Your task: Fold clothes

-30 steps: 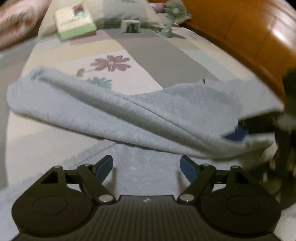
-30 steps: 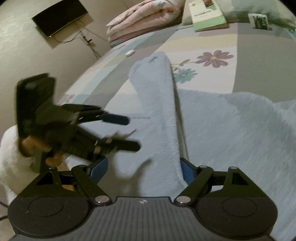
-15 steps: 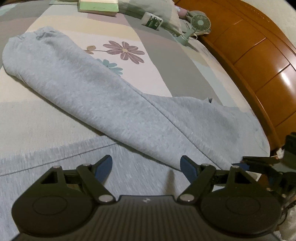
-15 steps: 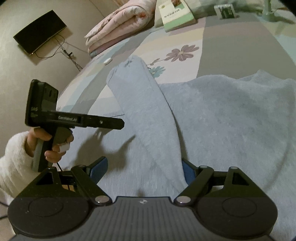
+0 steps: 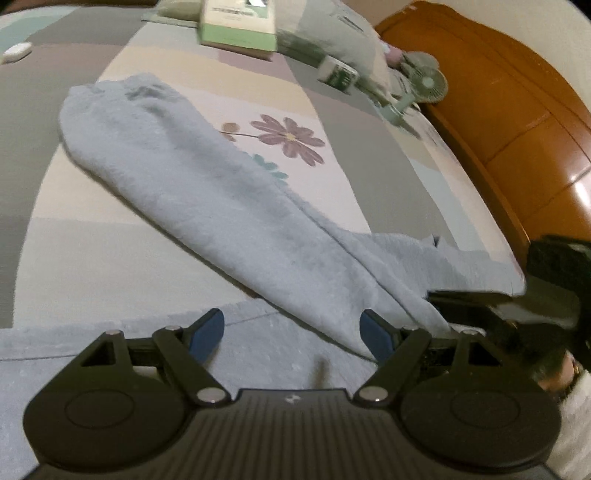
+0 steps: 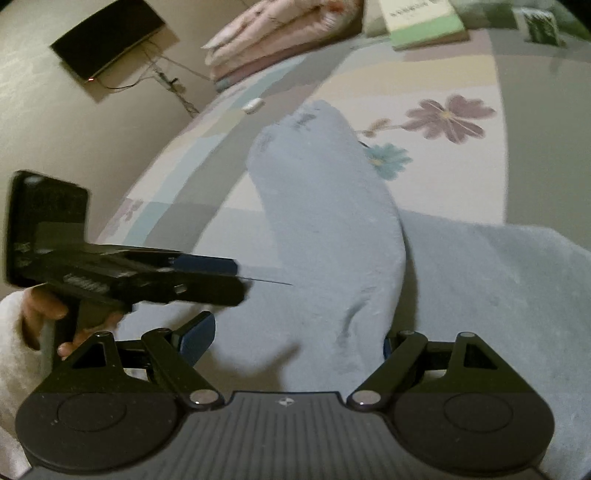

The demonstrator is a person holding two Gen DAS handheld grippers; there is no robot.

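A light blue sweatshirt (image 5: 461, 266) lies flat on the bed. Its long sleeve (image 5: 207, 192) is laid diagonally, with the cuff far left. My left gripper (image 5: 291, 332) hangs open just above the garment's near part, and the sleeve's base reaches its right pad. In the right wrist view the sleeve (image 6: 332, 221) runs from the cuff at the top down to my open right gripper (image 6: 291, 341), covering most of its right pad. A hand in a white sleeve holds the left gripper (image 6: 232, 277) there, side-on, close to the sleeve. The right gripper (image 5: 461, 299) shows dark at the garment's right edge.
A floral patchwork sheet (image 5: 288, 140) covers the bed. At its head lie a green-and-white box (image 5: 236, 29), a small carton (image 5: 338, 75) and a hand fan (image 5: 424, 85). A wooden headboard (image 5: 517, 129) lines the right. Folded pink bedding (image 6: 280, 37) and a wall screen (image 6: 110, 48) sit far left.
A second ago the sleeve hung in the air across the garment; it now lies flat on it. Both grippers stay open, and the left one has drawn nearer to the sleeve.
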